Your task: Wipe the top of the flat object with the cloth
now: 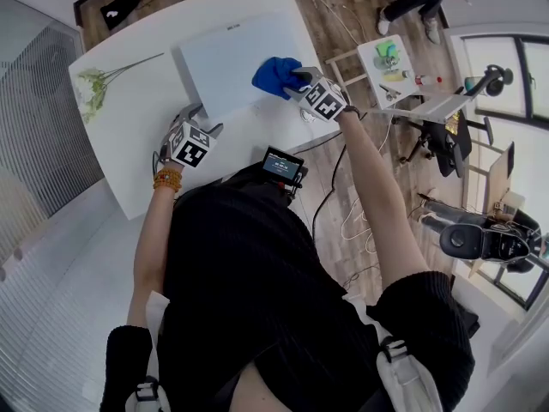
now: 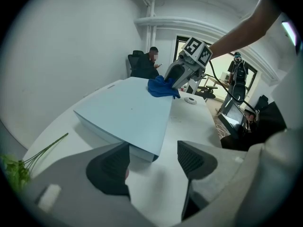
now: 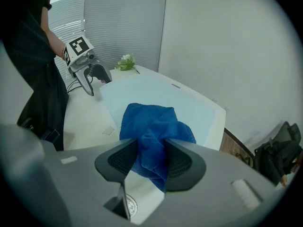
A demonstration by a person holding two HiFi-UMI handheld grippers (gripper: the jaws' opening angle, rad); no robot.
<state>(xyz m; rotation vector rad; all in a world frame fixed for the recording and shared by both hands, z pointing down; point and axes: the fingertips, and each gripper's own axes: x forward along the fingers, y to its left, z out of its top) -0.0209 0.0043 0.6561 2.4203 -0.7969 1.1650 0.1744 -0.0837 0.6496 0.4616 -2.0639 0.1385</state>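
Right gripper (image 1: 298, 81) pinches the bunched blue microfibre cloth (image 1: 273, 74) onto the pale flat rectangular box (image 1: 225, 60) to drag across its top, while left gripper (image 1: 204, 120), jaws apart and empty, hangs clear beside it.

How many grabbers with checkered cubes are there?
2. The left gripper is open by a corner of the flat box; the right gripper pinches the blue cloth on it.

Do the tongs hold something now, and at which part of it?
The right tongs pinch the blue cloth at a bunched fold at its near end. The left tongs stand open and hold nothing.
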